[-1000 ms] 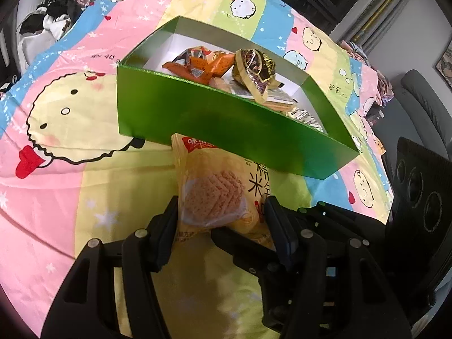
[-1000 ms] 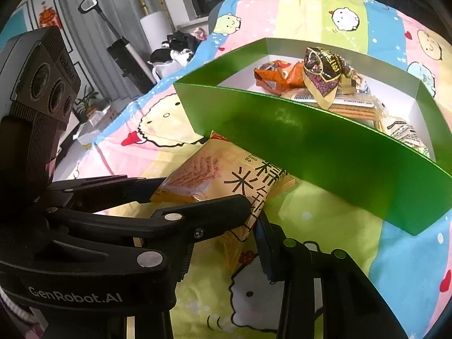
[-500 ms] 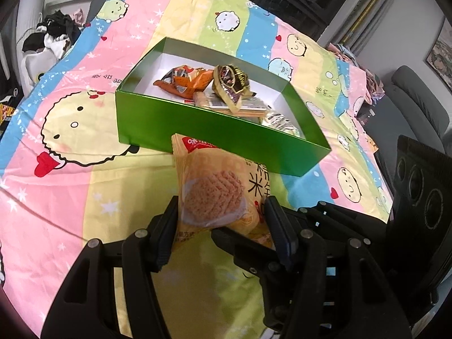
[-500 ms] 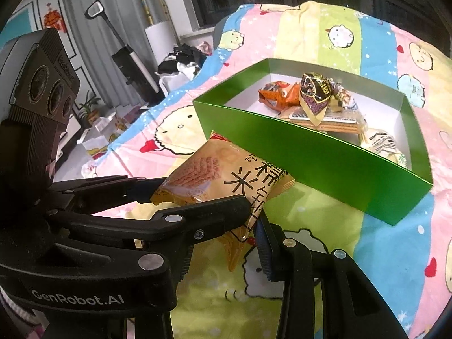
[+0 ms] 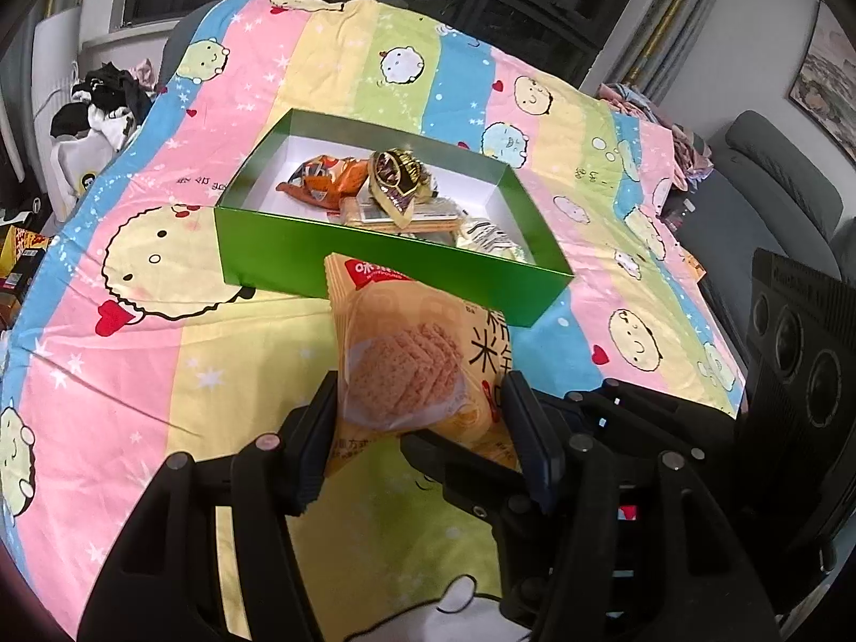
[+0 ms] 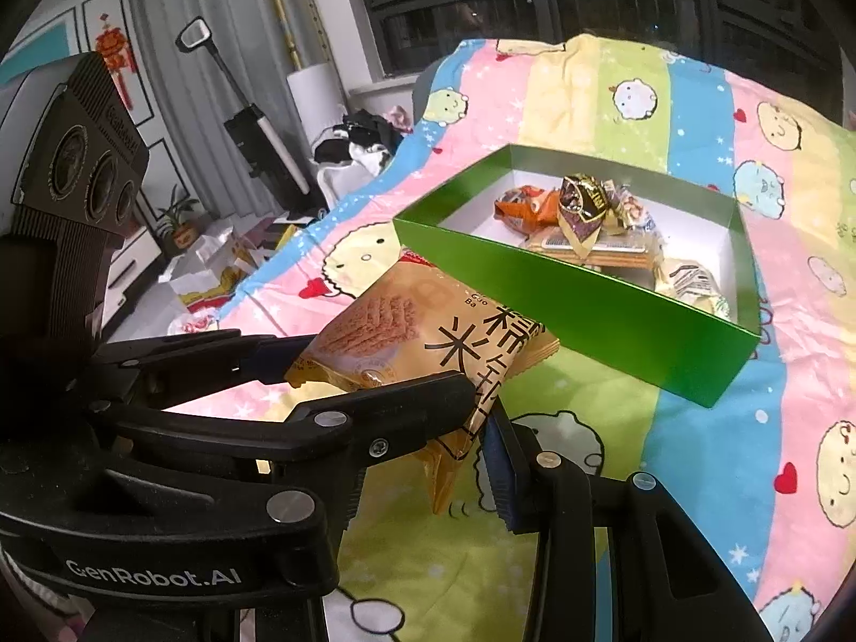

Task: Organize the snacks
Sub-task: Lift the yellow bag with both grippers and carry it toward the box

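Both grippers have risen and drawn back from the green box (image 5: 374,262), carrying the yellow rice-cracker packet (image 5: 412,364) between them.

Compared with a second ago, the box looks smaller and farther, and more of the cartoon bedspread (image 5: 160,374) shows around it. The left gripper (image 5: 422,428) clamps the packet's near end as before; the right gripper (image 6: 476,417) pinches its other corner. The packet hangs clear of the bedspread, short of the box's near wall. Snacks (image 6: 583,214) lie piled inside the box.
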`<state>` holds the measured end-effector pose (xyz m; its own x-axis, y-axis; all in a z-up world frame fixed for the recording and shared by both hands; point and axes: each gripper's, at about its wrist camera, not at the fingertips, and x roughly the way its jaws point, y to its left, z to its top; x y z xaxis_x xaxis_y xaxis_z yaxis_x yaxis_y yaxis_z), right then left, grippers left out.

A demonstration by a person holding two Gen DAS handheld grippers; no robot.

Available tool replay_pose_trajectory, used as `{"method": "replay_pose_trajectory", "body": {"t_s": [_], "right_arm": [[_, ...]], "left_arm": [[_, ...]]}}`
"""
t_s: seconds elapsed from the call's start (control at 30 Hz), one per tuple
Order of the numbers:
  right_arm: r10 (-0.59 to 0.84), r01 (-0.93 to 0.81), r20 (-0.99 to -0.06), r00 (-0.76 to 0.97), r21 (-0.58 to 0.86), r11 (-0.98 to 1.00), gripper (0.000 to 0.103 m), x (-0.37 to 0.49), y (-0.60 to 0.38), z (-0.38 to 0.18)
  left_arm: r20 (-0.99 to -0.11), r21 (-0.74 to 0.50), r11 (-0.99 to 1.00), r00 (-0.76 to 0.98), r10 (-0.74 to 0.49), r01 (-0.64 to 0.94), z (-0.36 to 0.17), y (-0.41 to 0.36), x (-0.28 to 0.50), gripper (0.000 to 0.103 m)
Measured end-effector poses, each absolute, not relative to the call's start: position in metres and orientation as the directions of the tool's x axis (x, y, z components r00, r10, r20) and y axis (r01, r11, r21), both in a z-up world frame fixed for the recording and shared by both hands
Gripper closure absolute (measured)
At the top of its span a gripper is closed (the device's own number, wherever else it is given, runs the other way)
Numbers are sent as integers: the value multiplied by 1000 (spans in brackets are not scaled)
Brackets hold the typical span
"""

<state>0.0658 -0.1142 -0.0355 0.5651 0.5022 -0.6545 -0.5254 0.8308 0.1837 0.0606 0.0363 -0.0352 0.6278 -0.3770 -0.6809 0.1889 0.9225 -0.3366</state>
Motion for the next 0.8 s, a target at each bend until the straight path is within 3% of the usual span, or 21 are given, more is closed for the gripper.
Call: {"method": "replay_pose_trajectory", "body": {"t_s": [0.8], "right_arm": [[510, -525, -583, 633, 162, 836, 62, 26, -137, -3]], "left_arm": [[-636, -268, 933, 684, -358, 240, 3, 10, 22, 44]]}}
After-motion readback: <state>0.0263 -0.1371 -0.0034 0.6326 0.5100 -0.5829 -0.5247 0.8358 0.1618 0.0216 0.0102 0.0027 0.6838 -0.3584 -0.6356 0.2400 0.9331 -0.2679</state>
